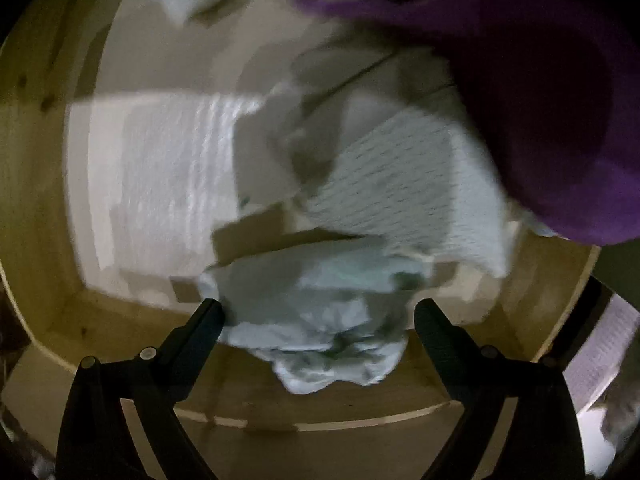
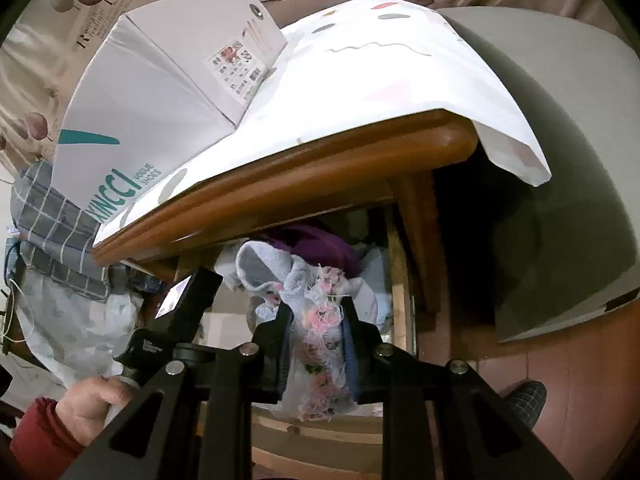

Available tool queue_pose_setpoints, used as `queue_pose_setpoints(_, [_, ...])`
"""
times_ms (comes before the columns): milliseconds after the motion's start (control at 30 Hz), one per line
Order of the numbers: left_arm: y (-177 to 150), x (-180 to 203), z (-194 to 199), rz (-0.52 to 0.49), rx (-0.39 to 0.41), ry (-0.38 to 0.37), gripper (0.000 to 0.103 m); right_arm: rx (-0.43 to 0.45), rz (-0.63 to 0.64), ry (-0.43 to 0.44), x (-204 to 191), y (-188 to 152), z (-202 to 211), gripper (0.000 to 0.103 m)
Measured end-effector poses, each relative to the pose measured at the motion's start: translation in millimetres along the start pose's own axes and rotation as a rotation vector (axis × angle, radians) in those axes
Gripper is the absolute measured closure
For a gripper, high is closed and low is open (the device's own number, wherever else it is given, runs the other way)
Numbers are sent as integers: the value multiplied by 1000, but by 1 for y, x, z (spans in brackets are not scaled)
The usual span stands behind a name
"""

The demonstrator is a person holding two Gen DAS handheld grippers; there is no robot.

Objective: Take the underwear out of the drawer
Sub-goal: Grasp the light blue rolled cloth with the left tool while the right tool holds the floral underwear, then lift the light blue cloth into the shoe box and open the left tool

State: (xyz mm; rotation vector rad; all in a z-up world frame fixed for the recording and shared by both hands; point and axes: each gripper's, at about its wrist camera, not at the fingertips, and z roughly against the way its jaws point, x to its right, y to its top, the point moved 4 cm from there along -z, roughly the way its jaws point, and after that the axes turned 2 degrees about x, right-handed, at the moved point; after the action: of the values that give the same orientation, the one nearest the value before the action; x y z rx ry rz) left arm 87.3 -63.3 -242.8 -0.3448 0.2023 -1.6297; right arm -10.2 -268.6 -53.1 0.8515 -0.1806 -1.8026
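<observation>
Right hand-held gripper [image 2: 314, 308] clamps lacy underwear [image 2: 320, 344] above drawer [image 2: 320, 430].

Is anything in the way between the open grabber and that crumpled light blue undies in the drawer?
Nothing visible is. The left gripper is open, and the light blue underwear lies right between its fingers. The purple garment sits off to the upper right, clear of it.
</observation>
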Motion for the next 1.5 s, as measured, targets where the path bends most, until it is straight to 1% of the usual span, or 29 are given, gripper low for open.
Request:
queue_pose_setpoints(33, [-1,-2,-4,22,-27,6,9,-1,4,7,0,0,0,81])
queue_pose_setpoints(67, [-2,-2,-9,28,-52,11,12,-2,8,12,-1,-1,-2,81])
queue_pose_setpoints(133, [-1,1,-11,1,-58,28,15,-7,12,17,-2,-2,-3,81])
queue_pose_setpoints(167, [0,2,-10,0,-48,26,25,-11,12,21,-1,-3,-4,81])
queue_pose_setpoints(200, [0,4,-10,-8,-38,13,32,-13,11,22,-1,-3,-5,81])
queue_pose_setpoints(267, [0,6,-10,-13,-28,19,40,-19,17,19,-1,-4,-5,81])
queue_pose_setpoints(300, [0,7,-7,-17,-4,14,45,-19,22,15,-1,-5,-5,81])
queue_pose_setpoints(400, [-5,7,1,-43,50,5,55,-28,36,11,-4,-6,-8,81])
queue_pose_setpoints(467, [-10,4,12,-40,100,-1,57,-32,54,6,-9,-6,-10,81])
queue_pose_setpoints(600, [-24,0,33,-71,196,-20,58,-26,82,-6,-14,-7,-11,81])
queue_pose_setpoints(700, [-36,-9,52,-69,264,-57,58,-20,91,-18,-14,-7,-10,81])
queue_pose_setpoints(767, [-49,-22,63,-68,314,-72,58,-23,88,-24,-13,-7,-12,81])
queue_pose_setpoints(833, [-56,-25,76,-111,374,-79,57,-31,85,-29,-12,-8,-14,81])
queue_pose_setpoints(900, [-70,-32,88,-169,449,-53,57,-38,90,-34,-13,-9,-17,81])
queue_pose_setpoints(967, [-75,-34,98,-191,489,-27,57,-43,95,-38,-15,-9,-20,81])
queue_pose_setpoints(1133, [-99,-41,121,-234,601,8,57,-45,128,-65,-23,-10,-26,81])
queue_pose_setpoints(1200, [-111,-50,141,-249,648,11,57,-48,136,-86,-23,-11,-28,81])
queue_pose_setpoints(1333, [-132,-56,178,-275,740,14,57,-64,136,-97,-23,-14,-36,81])
queue_pose_setpoints(1433, [-150,-64,220,-292,813,-19,57,-68,147,-99,-25,-16,-38,81])
queue_pose_setpoints(1500, [-161,-66,249,-309,868,-25,57,-67,152,-100,-26,-17,-40,81])
